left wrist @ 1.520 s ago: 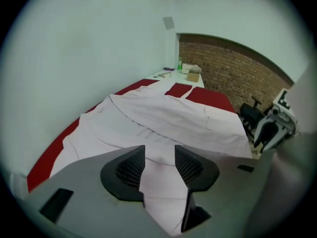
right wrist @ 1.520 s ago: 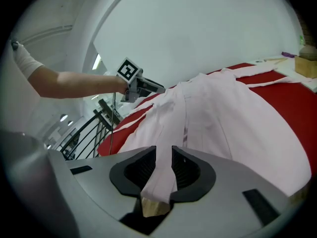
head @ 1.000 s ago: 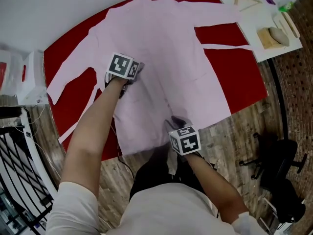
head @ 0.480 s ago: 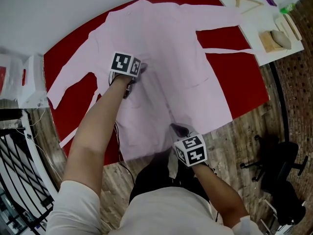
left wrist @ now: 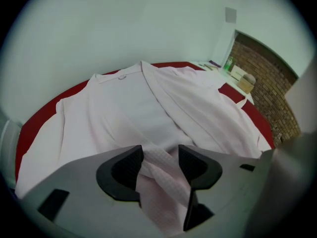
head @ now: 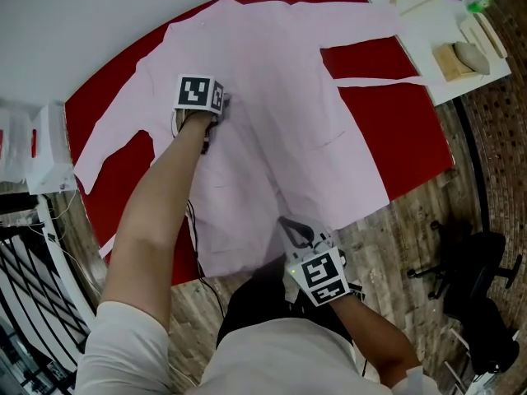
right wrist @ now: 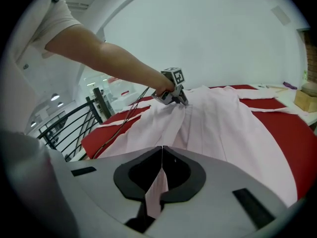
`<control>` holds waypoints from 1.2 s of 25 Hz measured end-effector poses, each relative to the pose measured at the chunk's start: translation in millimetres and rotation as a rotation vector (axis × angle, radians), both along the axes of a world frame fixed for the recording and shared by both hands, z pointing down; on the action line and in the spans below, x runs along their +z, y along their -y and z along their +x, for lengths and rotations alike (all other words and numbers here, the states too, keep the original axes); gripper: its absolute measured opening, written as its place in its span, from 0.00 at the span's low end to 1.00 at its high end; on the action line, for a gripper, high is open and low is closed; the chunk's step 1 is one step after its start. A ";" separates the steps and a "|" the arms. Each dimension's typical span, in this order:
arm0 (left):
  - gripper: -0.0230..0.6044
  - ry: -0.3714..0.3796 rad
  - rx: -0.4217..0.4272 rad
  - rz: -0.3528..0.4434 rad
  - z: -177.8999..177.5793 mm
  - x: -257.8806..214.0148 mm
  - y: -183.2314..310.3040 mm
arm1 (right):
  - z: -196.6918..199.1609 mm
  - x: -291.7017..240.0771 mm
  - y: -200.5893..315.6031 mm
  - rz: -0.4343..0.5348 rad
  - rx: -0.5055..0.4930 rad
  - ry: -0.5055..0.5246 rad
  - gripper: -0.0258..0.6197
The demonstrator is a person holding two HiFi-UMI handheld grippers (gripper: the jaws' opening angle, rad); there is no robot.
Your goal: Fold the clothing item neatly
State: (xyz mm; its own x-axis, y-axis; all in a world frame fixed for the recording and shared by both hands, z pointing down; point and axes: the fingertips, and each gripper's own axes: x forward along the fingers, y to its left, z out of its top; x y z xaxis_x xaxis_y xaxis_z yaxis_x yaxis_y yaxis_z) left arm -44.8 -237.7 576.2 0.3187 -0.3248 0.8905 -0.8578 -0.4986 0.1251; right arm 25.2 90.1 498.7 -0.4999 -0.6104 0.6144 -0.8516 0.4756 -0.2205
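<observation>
While I am looking down through the head view, a pale pink cloth robe is lying spread flat across the red table. The left gripper is resting on its middle and the right gripper is sitting at its near hem.

Along the left gripper view, I am watching the jaws opening, with a bunched fold of the robe lying between them.

Along the right gripper view, the jaws are pinching closed on a thin edge of the robe, which is stretching away toward the left gripper.
</observation>
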 end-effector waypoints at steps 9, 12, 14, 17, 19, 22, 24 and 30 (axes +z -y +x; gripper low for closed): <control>0.23 0.028 0.014 -0.032 -10.2 4.9 17.3 | 2.5 12.5 -1.4 -0.028 0.003 0.003 0.07; 0.16 -0.031 0.001 -0.045 -7.6 2.1 15.8 | 6.5 17.8 -2.8 -0.037 0.008 0.004 0.07; 0.16 -0.071 -0.022 -0.064 -7.9 1.9 13.5 | 8.1 21.1 -3.7 -0.043 0.011 0.004 0.07; 0.16 -0.100 -0.032 -0.085 -11.5 -0.4 10.6 | 12.1 25.5 -4.2 -0.052 0.020 0.002 0.07; 0.16 -0.113 -0.035 -0.087 -12.7 -3.0 10.3 | 15.0 27.6 -4.0 -0.058 0.030 0.003 0.07; 0.16 -0.155 -0.049 -0.078 -12.4 -10.4 13.6 | 16.9 28.7 -3.0 -0.060 0.039 0.007 0.07; 0.16 -0.194 -0.060 -0.064 -10.9 -16.1 16.4 | 17.7 29.2 -3.0 -0.061 0.041 0.010 0.07; 0.11 -0.274 -0.063 0.007 0.8 -30.2 26.7 | 21.3 34.6 -5.1 -0.074 0.055 0.011 0.07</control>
